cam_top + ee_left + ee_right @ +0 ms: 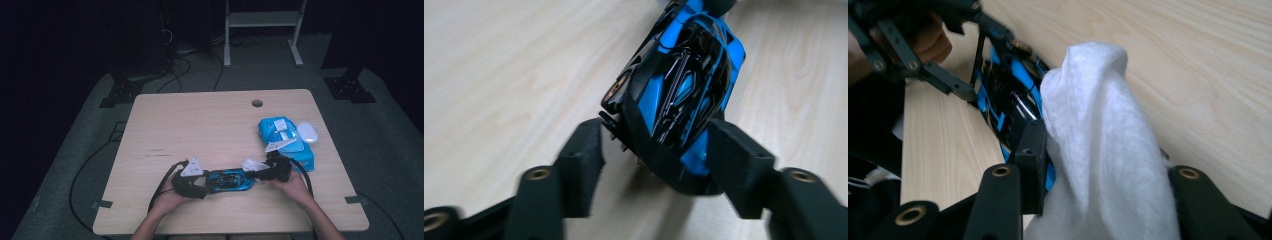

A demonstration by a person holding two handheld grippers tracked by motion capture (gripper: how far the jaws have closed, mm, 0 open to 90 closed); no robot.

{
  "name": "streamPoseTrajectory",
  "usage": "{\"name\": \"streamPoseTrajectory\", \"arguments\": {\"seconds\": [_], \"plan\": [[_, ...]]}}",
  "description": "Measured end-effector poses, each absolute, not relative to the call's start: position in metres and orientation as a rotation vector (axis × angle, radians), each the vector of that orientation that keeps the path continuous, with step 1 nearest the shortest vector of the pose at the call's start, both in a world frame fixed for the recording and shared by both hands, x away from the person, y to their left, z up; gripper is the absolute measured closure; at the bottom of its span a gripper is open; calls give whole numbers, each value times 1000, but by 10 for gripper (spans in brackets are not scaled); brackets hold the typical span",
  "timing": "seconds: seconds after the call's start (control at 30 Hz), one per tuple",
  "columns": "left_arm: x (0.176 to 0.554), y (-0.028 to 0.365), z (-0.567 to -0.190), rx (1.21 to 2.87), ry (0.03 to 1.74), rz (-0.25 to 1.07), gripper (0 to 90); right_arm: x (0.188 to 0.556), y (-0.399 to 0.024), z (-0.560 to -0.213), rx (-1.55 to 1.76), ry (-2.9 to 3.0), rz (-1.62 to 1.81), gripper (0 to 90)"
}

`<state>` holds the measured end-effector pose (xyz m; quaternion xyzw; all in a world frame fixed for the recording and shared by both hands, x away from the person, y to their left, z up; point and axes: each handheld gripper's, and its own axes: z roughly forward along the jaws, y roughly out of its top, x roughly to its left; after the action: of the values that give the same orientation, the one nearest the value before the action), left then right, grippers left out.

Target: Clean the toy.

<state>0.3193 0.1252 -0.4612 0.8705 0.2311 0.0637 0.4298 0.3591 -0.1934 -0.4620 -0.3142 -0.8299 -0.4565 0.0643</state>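
A blue and black toy car point(227, 180) lies near the front edge of the wooden table point(200, 125), between my two grippers. My left gripper point(202, 187) is shut on one end of the car point(684, 85), a jaw at each side of it, and the gripper point(654, 145) holds it slightly tilted. My right gripper point(257, 172) is shut on a white wipe point(1098, 150), which is bunched up between the jaws. The wipe point(252, 164) rests against the other end of the car point(1013, 100).
An open blue pack of wipes point(285, 137) lies at the right of the table, with a white oval object point(307, 132) beside it. A cable hole point(257, 103) sits near the far edge. A white frame point(262, 20) stands on the floor beyond.
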Motion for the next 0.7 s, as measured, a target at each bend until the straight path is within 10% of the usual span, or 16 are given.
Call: {"name": "streamPoseTrajectory", "arguments": {"seconds": [0.4, 0.7], "plan": [[330, 120, -468, 2165, 508, -9, 413, 331, -189, -450, -744, -2759, -1408, 605], [325, 113, -464, 2198, 455, 227, 462, 333, -184, -443, -782, -2854, -1420, 559]]}}
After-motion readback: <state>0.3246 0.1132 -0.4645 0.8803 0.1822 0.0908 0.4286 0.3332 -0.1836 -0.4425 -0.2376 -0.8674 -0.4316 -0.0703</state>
